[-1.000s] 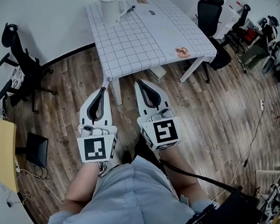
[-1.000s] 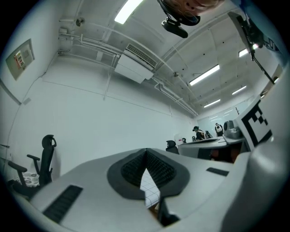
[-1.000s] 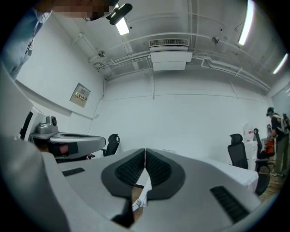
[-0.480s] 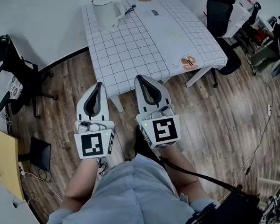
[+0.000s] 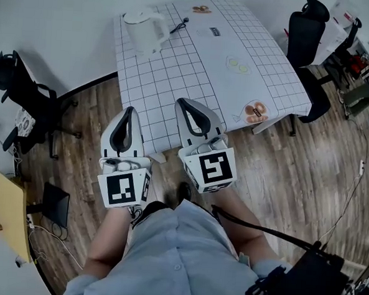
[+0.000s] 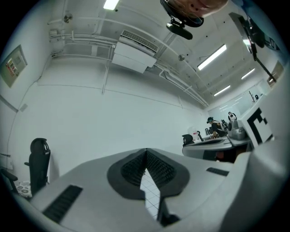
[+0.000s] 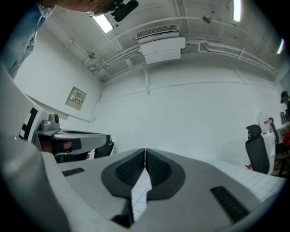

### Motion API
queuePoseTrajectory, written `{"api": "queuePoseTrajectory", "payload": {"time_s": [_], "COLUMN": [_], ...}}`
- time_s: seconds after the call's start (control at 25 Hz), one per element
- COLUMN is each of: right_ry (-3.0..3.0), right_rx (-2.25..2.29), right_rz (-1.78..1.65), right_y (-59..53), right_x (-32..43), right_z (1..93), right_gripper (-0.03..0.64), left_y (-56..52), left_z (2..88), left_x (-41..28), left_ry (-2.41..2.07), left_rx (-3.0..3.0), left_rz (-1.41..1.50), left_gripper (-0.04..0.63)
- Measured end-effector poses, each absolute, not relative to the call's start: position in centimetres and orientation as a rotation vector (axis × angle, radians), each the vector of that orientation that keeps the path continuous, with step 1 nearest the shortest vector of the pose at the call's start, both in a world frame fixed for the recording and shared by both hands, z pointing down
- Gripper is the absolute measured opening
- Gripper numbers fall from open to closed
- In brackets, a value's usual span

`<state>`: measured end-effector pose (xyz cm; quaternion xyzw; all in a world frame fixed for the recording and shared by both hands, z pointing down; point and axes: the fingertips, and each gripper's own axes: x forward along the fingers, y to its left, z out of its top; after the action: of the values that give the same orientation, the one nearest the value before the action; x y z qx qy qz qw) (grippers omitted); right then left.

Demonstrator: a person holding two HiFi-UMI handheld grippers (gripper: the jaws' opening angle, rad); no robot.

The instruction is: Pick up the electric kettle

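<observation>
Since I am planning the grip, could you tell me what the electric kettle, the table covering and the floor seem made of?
Electric kettle: probably plastic, matte white; no metallic glint.
Table covering: likely cloth or vinyl, white with a black grid; its edge drapes over the side.
Floor: wood or laminate; brown planks with grain.

We see a worktop (image 5: pixel 189 75) with a white, black-gridded top standing on the wood floor (image 5: pixel 282 175). A white kettle (image 5: pixel 145 30) sits at its far left corner with a black cord (image 5: pixel 179 26) just beside it. Further along lie a small card (image 5: pixel 215 31), two pale discs (image 5: pixel 237 65) and an orange-brown item (image 5: pixel 256 111) near the right edge.
</observation>
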<state>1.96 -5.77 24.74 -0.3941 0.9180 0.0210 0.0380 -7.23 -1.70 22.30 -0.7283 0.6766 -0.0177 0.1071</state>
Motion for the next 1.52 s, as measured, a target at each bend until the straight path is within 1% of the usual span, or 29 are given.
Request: {"api": "queuePoseTrajectory", "payload": {"time_s": [0.24,0.4,0.72,1.16,1.2,1.28,1.4,1.52], "right_ry": [2.832,2.828,2.838,2.896,2.882,2.847,2.867,2.881], "right_rx": [-1.150,-1.138,-1.153,-1.095,-1.075,-1.038,-1.019,-1.034], "right_rz": [0.074,0.087,0.101,0.064,0.058,0.048,0.011,-0.011], "right_y": [-9.3,-11.8,-17.4,-28.2,-29.3,-31.3,-33.3,-36.3], "right_x": [0.0,0.7,-0.1,-4.9,-5.5,-6.9,-8.0,-9.2], "right_z": [20.7,23.1,24.3,28.1,28.1,28.1,29.6,31.4], "right_gripper": [0.003,0.003,0.003,0.008,0.021,0.086,0.124,0.141], "left_y": [-4.4,-6.2,-11.6,-22.6,-23.7,-25.4,-27.1,-29.5], "left_z": [18.1,20.8,22.3,26.2,26.6,27.3,29.0,30.6], "left_x": [-9.1,-8.7,-9.5,-13.6,-14.0,-15.0,-15.9,-17.3], "left_ry": [2.022,2.044,2.046,2.067,2.066,2.069,2.099,2.120], "left_rx": [-2.090,-2.061,-2.078,-2.175,-2.186,-2.204,-2.240,-2.257], "left_rz": [-0.057,-0.050,-0.042,-0.036,-0.033,-0.027,-0.032,-0.033], "left_gripper": [0.000,0.000,0.000,0.000,0.000,0.000,0.000,0.000]}}
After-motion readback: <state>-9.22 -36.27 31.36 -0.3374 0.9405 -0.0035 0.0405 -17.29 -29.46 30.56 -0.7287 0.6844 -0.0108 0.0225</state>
